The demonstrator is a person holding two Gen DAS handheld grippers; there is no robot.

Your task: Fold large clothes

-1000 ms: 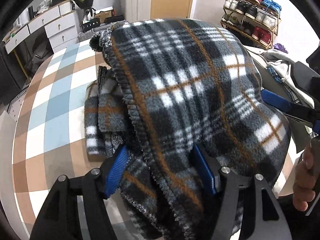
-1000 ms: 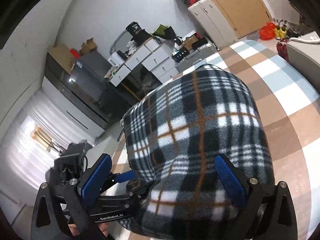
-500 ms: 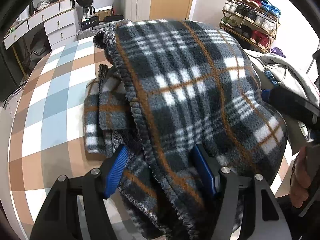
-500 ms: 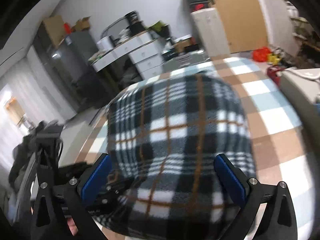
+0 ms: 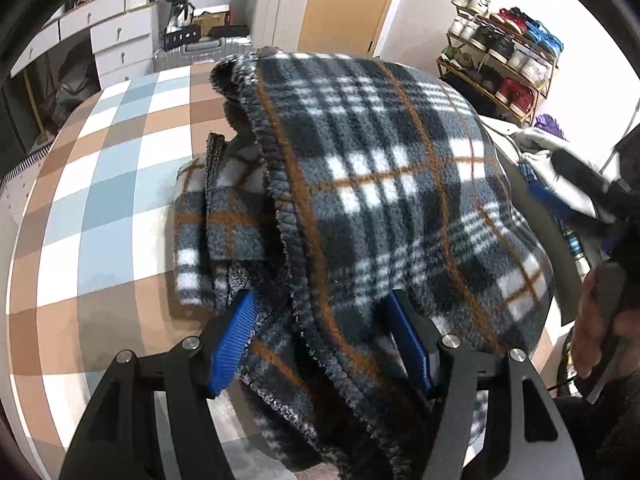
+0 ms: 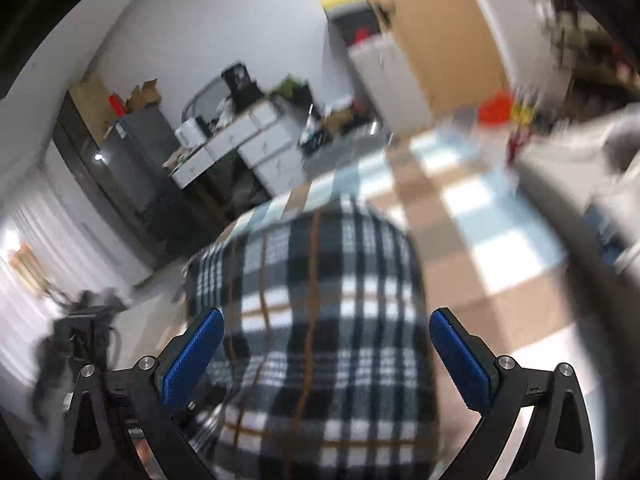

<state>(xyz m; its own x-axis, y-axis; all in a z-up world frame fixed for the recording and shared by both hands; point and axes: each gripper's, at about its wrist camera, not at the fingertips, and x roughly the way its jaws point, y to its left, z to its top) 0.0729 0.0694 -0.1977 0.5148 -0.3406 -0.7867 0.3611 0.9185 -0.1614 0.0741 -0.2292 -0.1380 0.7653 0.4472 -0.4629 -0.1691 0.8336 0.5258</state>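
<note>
The left gripper (image 5: 324,340) has its blue-padded fingers (image 5: 234,344) about half spread, with a thick bunch of the plaid fleece garment (image 5: 380,184) packed between them. The fleece fills the gap and drapes over both pads, so it looks clamped, the fabric's bulk keeping the fingers apart. From there the garment rises in a folded hump, its stitched hem running down the middle, with more layers heaped underneath on the checked tabletop (image 5: 92,208) of blue, brown and white squares.

The right gripper (image 6: 326,354) has its fingers (image 6: 192,354) spread wide. The same plaid fleece (image 6: 316,300) lies between and beyond them, but the right pad stands clear of the cloth and the left one only meets its edge, so nothing is pinched there. That view is smeared with blur.

At the right edge of the left view a hand (image 5: 596,320) grips a gripper handle. I can make out no readable writing or labels anywhere.
</note>
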